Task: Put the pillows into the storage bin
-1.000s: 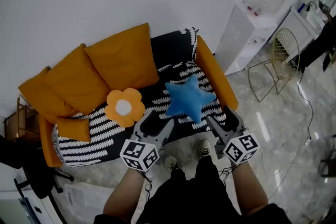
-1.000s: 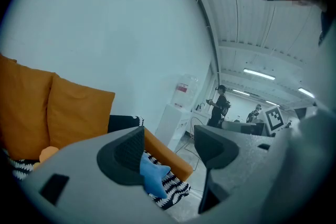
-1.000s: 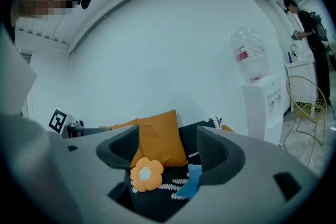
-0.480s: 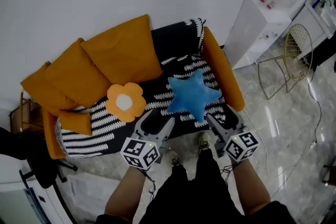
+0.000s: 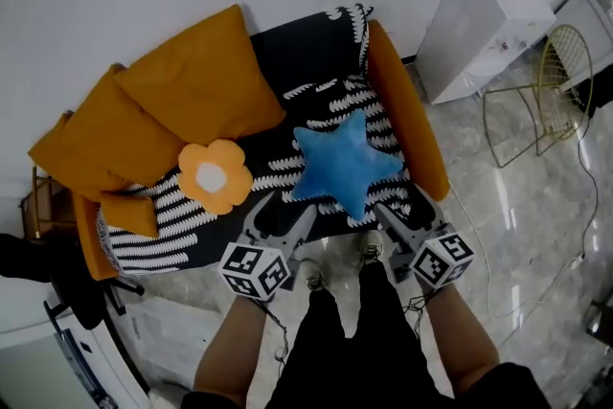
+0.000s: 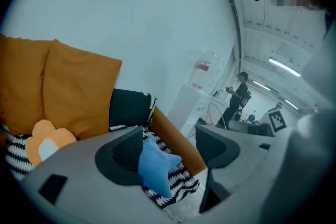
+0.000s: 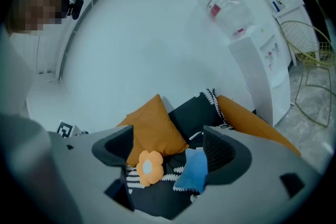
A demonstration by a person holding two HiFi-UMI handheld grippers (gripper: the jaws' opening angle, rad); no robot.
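Note:
A blue star pillow and an orange flower pillow lie on the black-and-white striped seat of an orange sofa. My left gripper hovers at the seat's front edge, between the two pillows, open and empty. My right gripper is at the front right corner, just below the star; its jaws have just been opening, with nothing between them. The left gripper view shows the star pillow beyond its jaws. In the right gripper view the flower pillow and the star pillow lie ahead.
Large orange back cushions lean along the sofa's rear and left. A white water dispenser and a wire chair stand to the right. A black office chair is at the left. The person's shoes touch the sofa front.
Both grippers have come down and closer to the sofa's front edge. The right jaws stand wider. The pillows have not moved on the seat.

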